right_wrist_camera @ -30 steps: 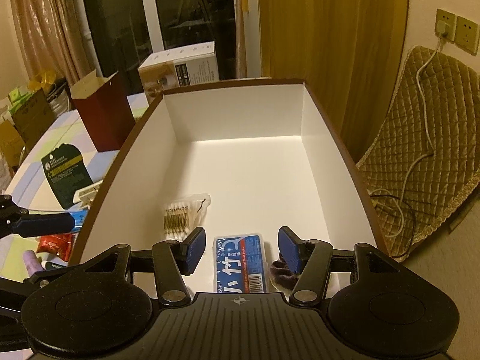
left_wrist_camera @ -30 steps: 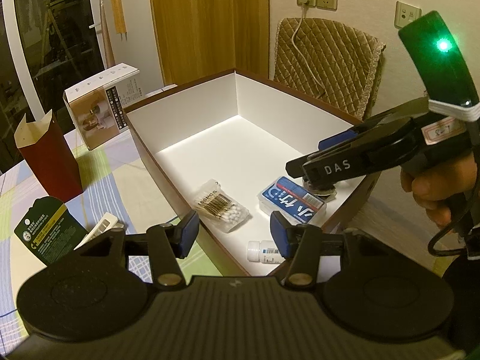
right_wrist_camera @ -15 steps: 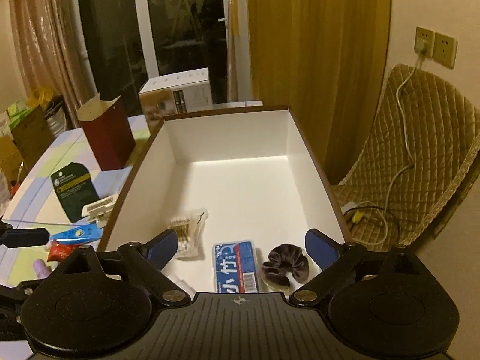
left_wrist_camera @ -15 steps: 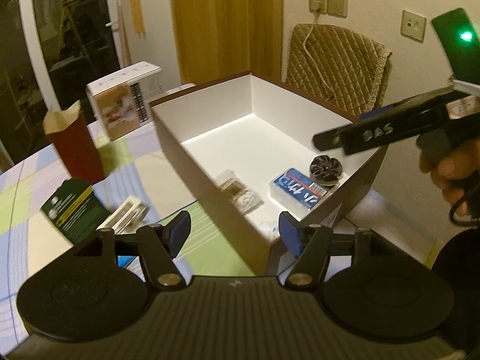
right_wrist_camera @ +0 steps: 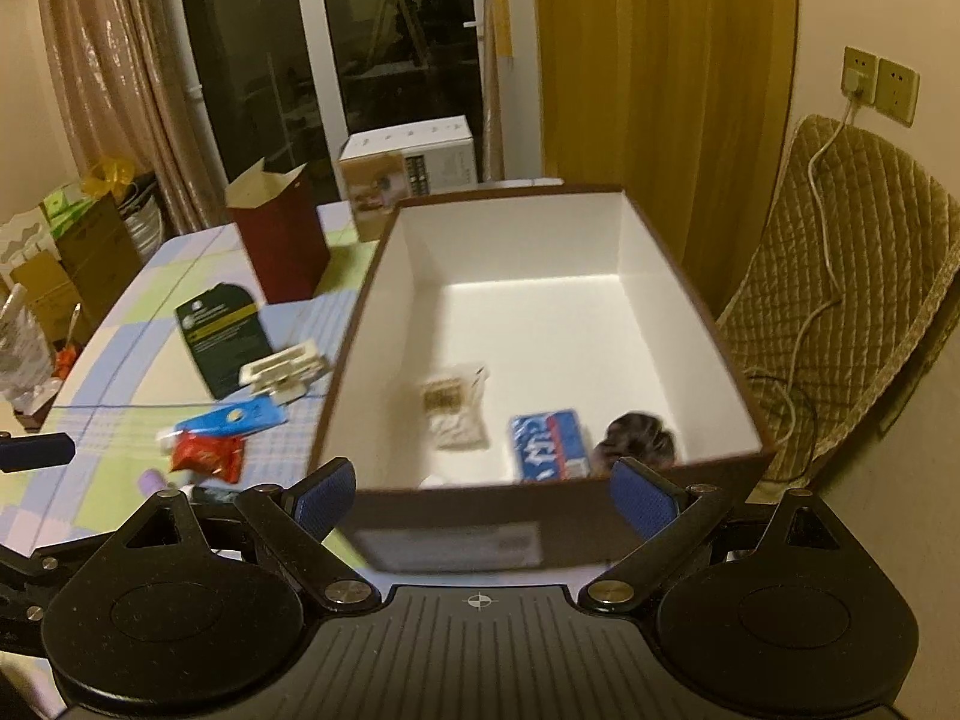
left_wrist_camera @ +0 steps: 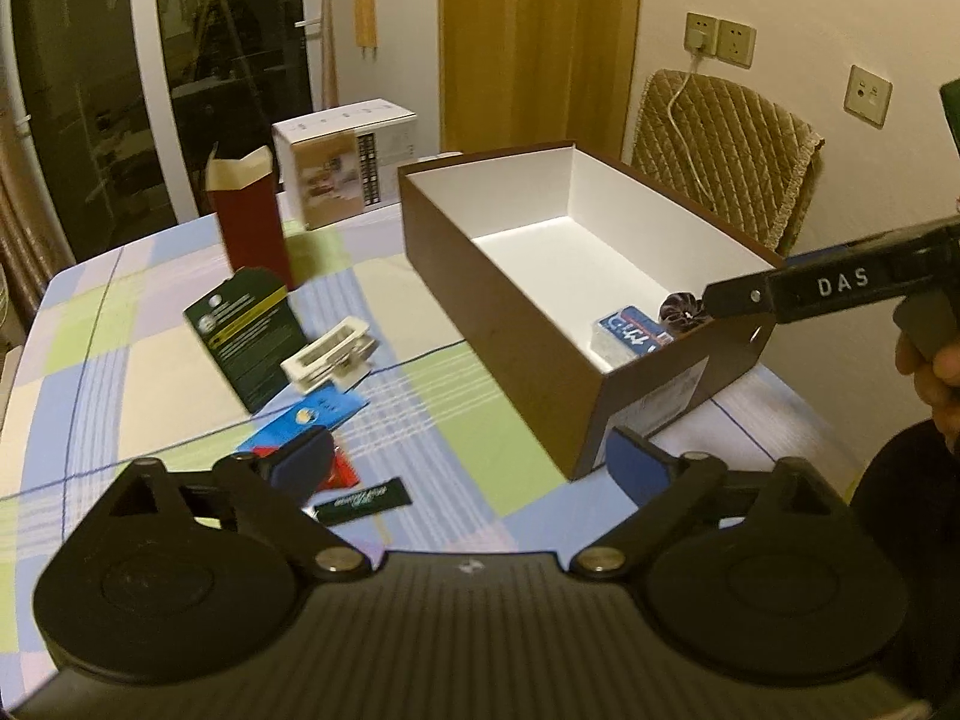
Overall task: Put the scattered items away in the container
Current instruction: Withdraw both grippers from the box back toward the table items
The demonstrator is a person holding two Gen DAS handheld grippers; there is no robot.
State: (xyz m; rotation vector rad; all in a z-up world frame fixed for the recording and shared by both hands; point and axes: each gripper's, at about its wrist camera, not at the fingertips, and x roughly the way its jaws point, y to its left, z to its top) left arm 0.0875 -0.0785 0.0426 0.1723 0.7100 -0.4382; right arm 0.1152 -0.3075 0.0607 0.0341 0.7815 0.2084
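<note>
The brown box (left_wrist_camera: 510, 312) with white inside (right_wrist_camera: 540, 234) holds a bag of cotton swabs (right_wrist_camera: 456, 408), a blue pack (right_wrist_camera: 549, 444) and a dark scrunchie (right_wrist_camera: 639, 447). On the checked cloth to its left lie a green card (left_wrist_camera: 246, 330), a white plastic piece (left_wrist_camera: 330, 354), a blue packet (left_wrist_camera: 306, 420) and a red packet (right_wrist_camera: 207, 456). My left gripper (left_wrist_camera: 468, 465) hovers over the cloth near the box's corner, its jaws opening with nothing between them. My right gripper (right_wrist_camera: 486, 495) stands open and empty just outside the box's near wall.
A red carton (left_wrist_camera: 252, 228) and a white product box (left_wrist_camera: 345, 162) stand at the table's far side. A quilted chair (left_wrist_camera: 732, 156) with a cable sits behind the box. A black label strip (left_wrist_camera: 363, 501) lies near my left fingers. Cardboard boxes (right_wrist_camera: 72, 252) stand past the table's left edge.
Both grippers drew back out of the box and rose, their jaws spreading wide. The scrunchie now lies free in the box. The left gripper swung left over the scattered items.
</note>
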